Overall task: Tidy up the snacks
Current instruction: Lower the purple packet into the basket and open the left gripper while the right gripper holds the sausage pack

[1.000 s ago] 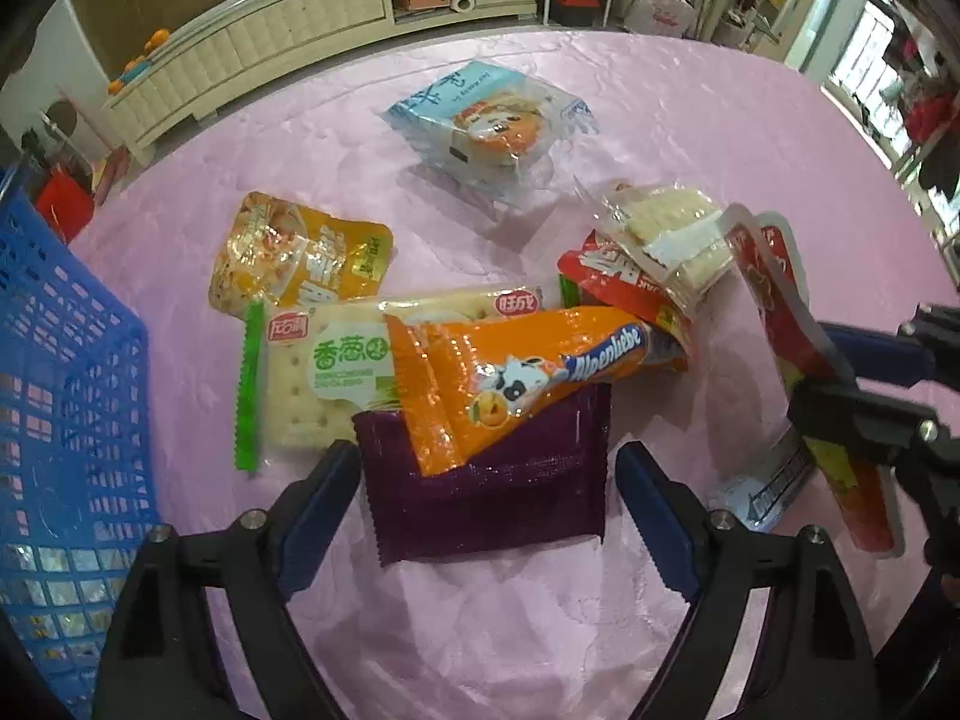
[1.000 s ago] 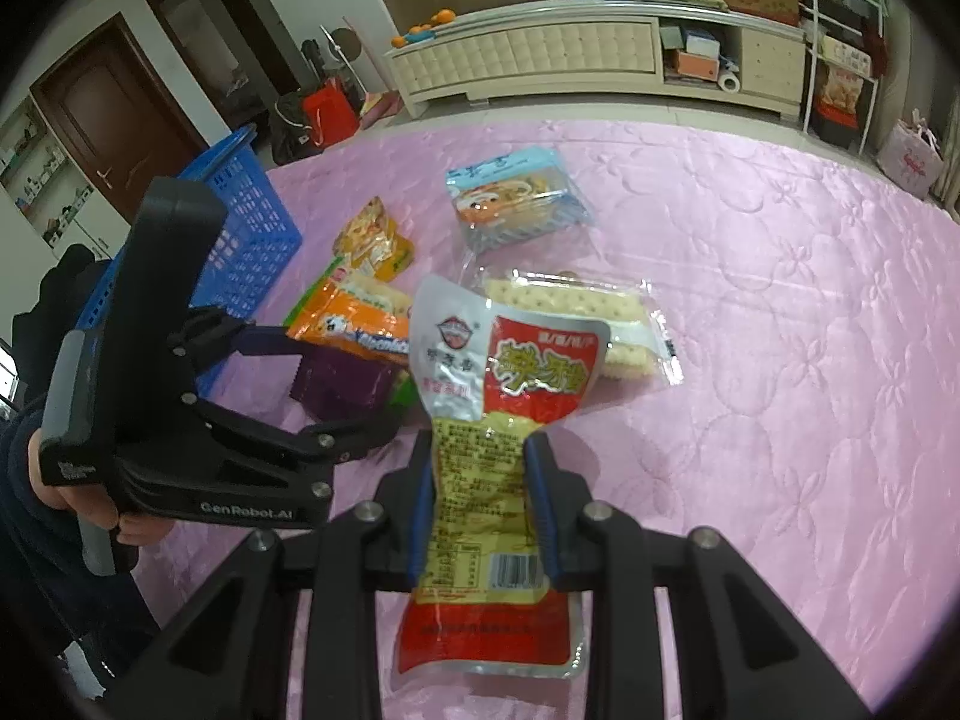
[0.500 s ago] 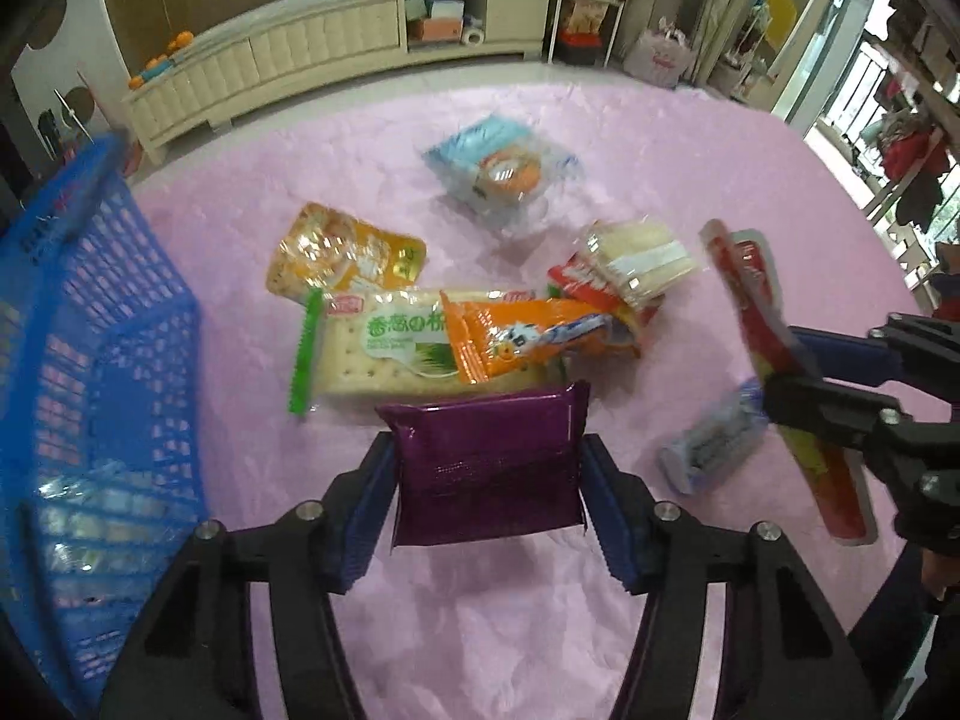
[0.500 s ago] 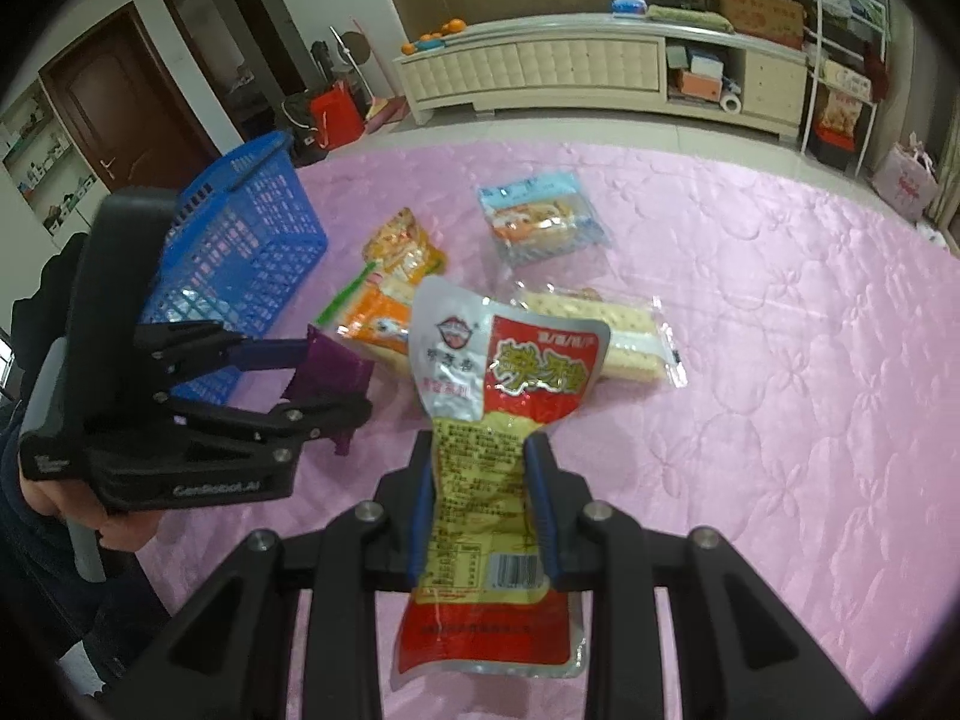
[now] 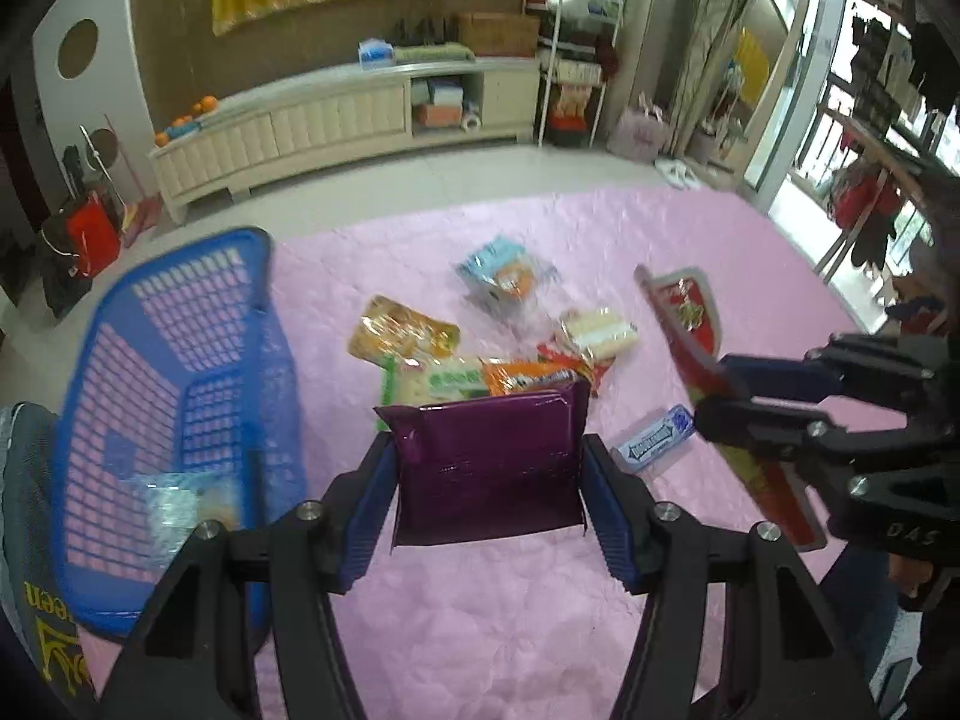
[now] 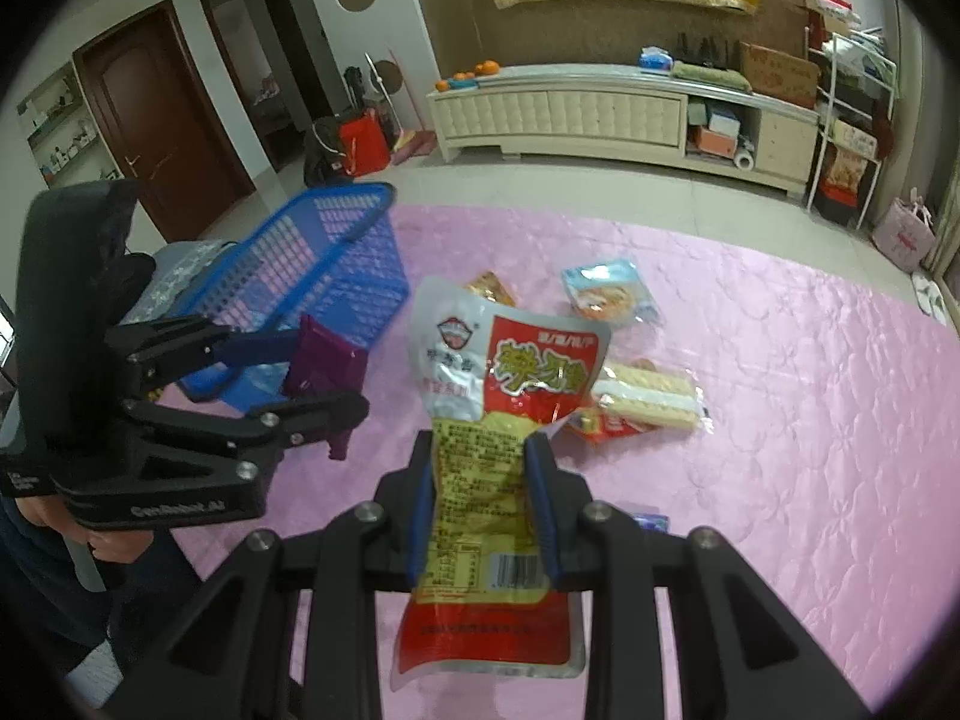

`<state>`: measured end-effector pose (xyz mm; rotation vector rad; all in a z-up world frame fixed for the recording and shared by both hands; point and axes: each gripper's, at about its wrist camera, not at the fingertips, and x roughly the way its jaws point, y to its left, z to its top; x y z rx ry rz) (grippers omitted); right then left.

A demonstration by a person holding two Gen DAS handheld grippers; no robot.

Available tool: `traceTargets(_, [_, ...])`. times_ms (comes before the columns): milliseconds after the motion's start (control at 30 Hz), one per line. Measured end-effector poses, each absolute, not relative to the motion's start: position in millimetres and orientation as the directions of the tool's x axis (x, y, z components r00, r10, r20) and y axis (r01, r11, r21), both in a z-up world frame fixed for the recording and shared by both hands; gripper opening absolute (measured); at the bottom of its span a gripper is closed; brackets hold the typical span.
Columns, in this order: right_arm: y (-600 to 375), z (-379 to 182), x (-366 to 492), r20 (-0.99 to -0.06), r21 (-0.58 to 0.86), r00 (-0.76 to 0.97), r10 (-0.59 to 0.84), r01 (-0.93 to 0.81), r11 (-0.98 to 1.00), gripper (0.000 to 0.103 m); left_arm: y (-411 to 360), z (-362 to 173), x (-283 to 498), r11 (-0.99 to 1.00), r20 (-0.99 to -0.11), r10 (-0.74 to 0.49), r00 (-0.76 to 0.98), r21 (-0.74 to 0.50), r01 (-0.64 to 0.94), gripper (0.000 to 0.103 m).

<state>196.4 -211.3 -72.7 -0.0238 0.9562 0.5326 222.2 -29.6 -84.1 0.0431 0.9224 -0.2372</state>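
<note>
My left gripper [image 5: 489,468] is shut on a purple snack pouch [image 5: 489,462], lifted above the pink tablecloth [image 5: 480,618]. The same pouch [image 6: 324,366] shows in the right wrist view, held by the left gripper [image 6: 300,378] near the blue basket [image 6: 336,264]. My right gripper [image 6: 483,492] is shut on a red, yellow and silver packet [image 6: 498,420], also raised; it appears edge-on [image 5: 690,330] at the right of the left wrist view. The blue basket [image 5: 174,396] stands at the left with a clear wrapped snack [image 5: 174,504] inside.
Several snacks lie in a loose pile on the cloth: a blue packet [image 5: 504,276], an orange-yellow pouch [image 5: 402,336], a green cracker pack [image 5: 438,381], wafers [image 5: 600,333], and a small blue gum pack [image 5: 654,441]. A hand [image 6: 120,546] holds the left gripper.
The left gripper closed on the purple pouch and lifted it off the pile. Both grippers rose with their packets, and the basket came further into view at the left.
</note>
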Motion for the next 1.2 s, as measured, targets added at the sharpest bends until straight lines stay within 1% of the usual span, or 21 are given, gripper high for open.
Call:
traceTargets(67, [-200.9,-64.9,193.4,-0.774,0.217,0.46,0.435,-0.453,0.865,0.033,-18.9,-73.0,215.1,0.974,-0.781,-0.182,0.598,-0.06,0.218,0.057])
traceTargets(167, [-183.9,-55.1,191.9,-0.762,0.223,0.461,0.455,-0.472,0.853,0.033,-3.3,-58.8,201.8,0.976,-0.767,-0.154,0.622,-0.021,0.216,0.057])
traceTargets(300, [-152.9,-44.0,194.1,-0.743,0.225,0.468,0.478,-0.498,0.838,0.033,29.5,-44.7,191.5,0.984,-0.754,-0.116,0.646,0.0,0.176,0.057])
traceTargets(433, [-120.9,-40.6,194.3,-0.736,0.225,0.454,0.502,-0.535,0.814,0.033,64.9,-38.0,186.3,0.99,-0.756,-0.104,0.646,-0.021,0.136,0.057])
traceTargets(633, [-75.1,-44.8,196.4,-0.756,0.197,0.418,0.504,-0.588,0.784,0.033,107.6,-36.9,182.4,0.996,-0.748,-0.086,0.658,-0.04,0.084,0.057])
traceTargets(900, [-45.6,-50.0,203.5,-0.761,0.197,0.406,0.507,-0.599,0.776,0.034,139.5,-57.6,195.6,0.998,-0.787,-0.067,0.613,-0.053,0.042,0.058])
traceTargets(1033, [-43.2,-56.4,206.7,-0.776,0.19,0.397,0.49,-0.594,0.782,0.034,139.0,-72.9,200.7,0.994,-0.807,-0.108,0.581,-0.102,0.044,0.058])
traceTargets(1200, [-44.6,-58.1,207.2,-0.784,0.185,0.4,0.475,-0.58,0.793,0.034,133.6,-92.5,200.4,0.994,-0.829,-0.105,0.55,-0.09,0.054,0.058])
